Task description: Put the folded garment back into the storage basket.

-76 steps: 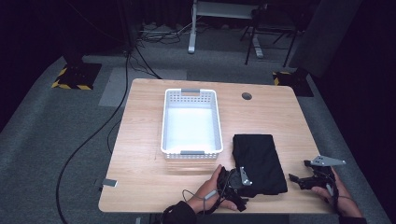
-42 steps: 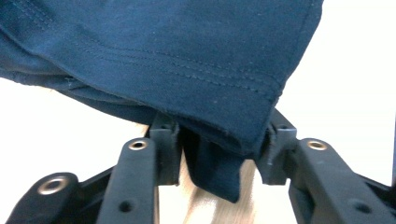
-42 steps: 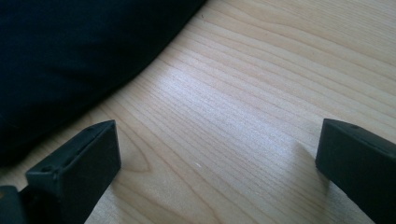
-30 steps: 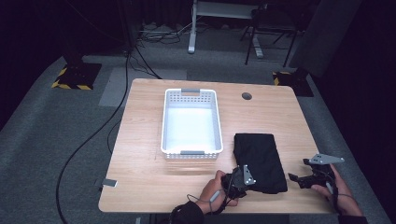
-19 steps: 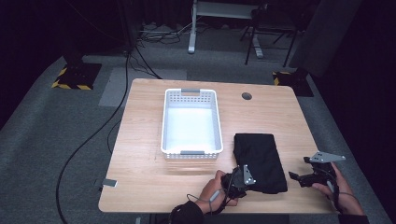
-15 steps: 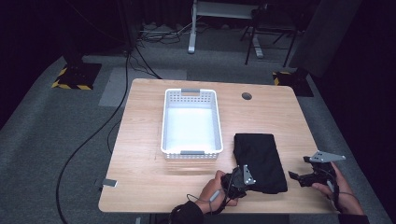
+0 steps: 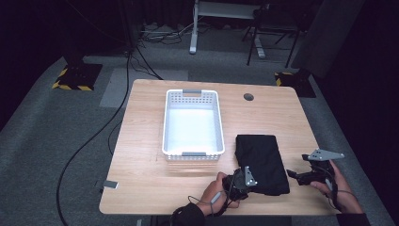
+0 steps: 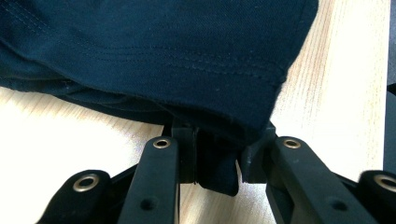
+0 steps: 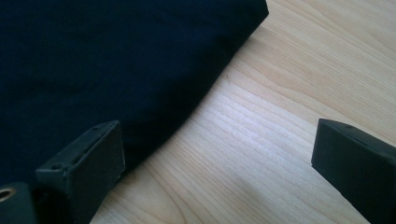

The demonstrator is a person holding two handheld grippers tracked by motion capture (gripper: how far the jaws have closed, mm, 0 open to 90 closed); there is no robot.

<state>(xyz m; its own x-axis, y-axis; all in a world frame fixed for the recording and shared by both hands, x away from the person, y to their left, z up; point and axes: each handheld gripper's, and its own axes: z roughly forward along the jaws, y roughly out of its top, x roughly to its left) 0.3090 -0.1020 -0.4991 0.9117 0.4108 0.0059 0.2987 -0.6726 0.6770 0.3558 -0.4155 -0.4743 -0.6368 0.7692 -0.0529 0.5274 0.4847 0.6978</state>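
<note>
The folded black cotton garment (image 7: 261,163) lies flat on the light wooden bench (image 7: 146,141), just in front of both grippers and to the right of the white perforated plastic basket (image 7: 193,151). In the left gripper view our left gripper (image 8: 215,156) pinches the garment's near corner (image 8: 219,172), its jaws pressed together on several layers of fabric. Our right gripper (image 9: 219,154) stands spread, one jaw at the cloth's edge and the other over bare wood, gripping nothing. To do this step well, we judge that the right gripper should slide under all the layers at the other near corner and close firmly before any lift. Then we raise both corners level and together, so the fold holds and nothing sags on the way to the basket.
</note>
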